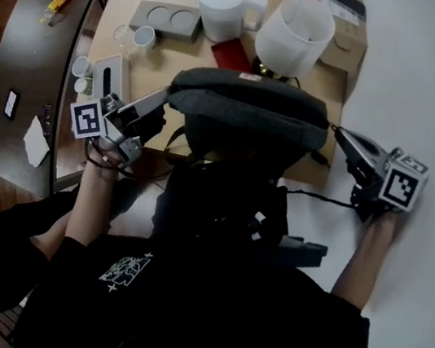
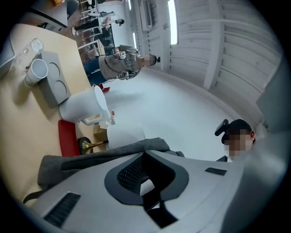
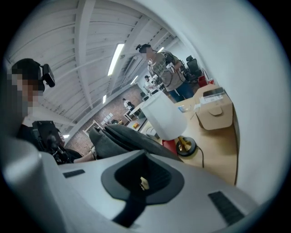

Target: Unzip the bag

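Your left tool (image 1: 164,96) comes in from the left and points level, with its marker cube facing up by your hand. Its jaws are drawn almost together, leaving only a thin slit. The tips sit right against the grey fabric at the left end of the bag (image 1: 250,104). No view shows whether they actually pinch the cloth.

Behind that tool, on the tan desk (image 1: 161,65), a small cup (image 1: 146,36) stands just beside a grey tray (image 1: 166,17) with two round hollows. To the right of the tray is a white pitcher (image 1: 222,6), and a flat red thing (image 1: 233,54) lies near its base.

The bag is in the middle, at the near edge of the desk and right in front of your chest. Its rounded grey top stretches between your two tools. Its lower part merges with your dark clothing, so you cannot see what it rests on.

Past the bag's right half stands a lamp (image 1: 295,33) with a white shade on a brass foot. A cardboard box (image 1: 347,38) sits at the desk's far right corner.

Your right tool (image 1: 336,131) points slightly downward. Its jaws are closed together, and the tip is at the bag's right end.
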